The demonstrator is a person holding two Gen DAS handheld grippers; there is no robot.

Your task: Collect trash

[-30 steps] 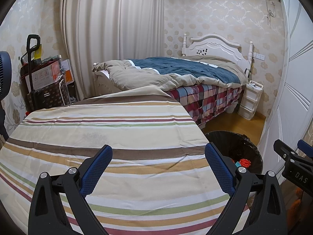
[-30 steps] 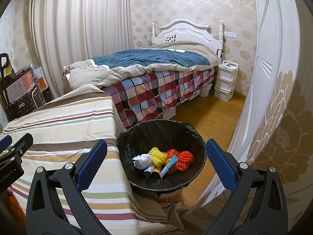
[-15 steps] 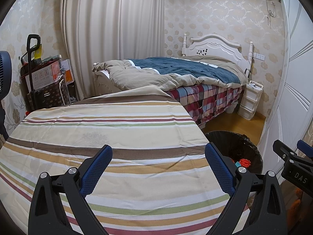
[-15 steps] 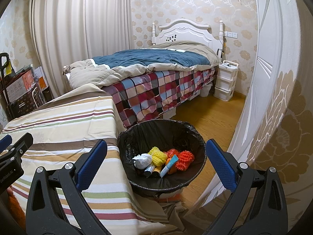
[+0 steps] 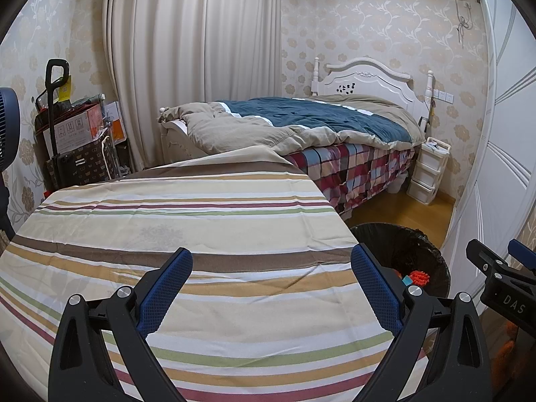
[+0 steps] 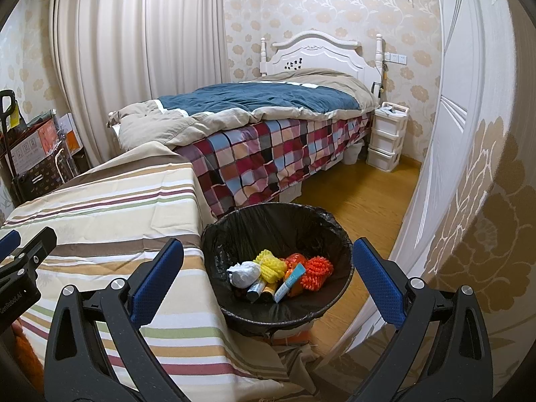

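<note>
Black-lined bin (image 6: 278,231) holds yellow, orange, white trash (image 6: 279,273); left tongs (image 5: 271,288), right tongs (image 6: 266,279) gape wide, empty.

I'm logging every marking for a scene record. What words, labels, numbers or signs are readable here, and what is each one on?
"DAS": white letters on the right hand-held gripper, seen from the left wrist camera.
"GonRobot.AI", first letters uncertain: on the left hand-held gripper, cut off at the picture's edge.
Cardboard box: handling symbols and small print, too small to read.
Tubes in the bin: print too blurred to read.
</note>
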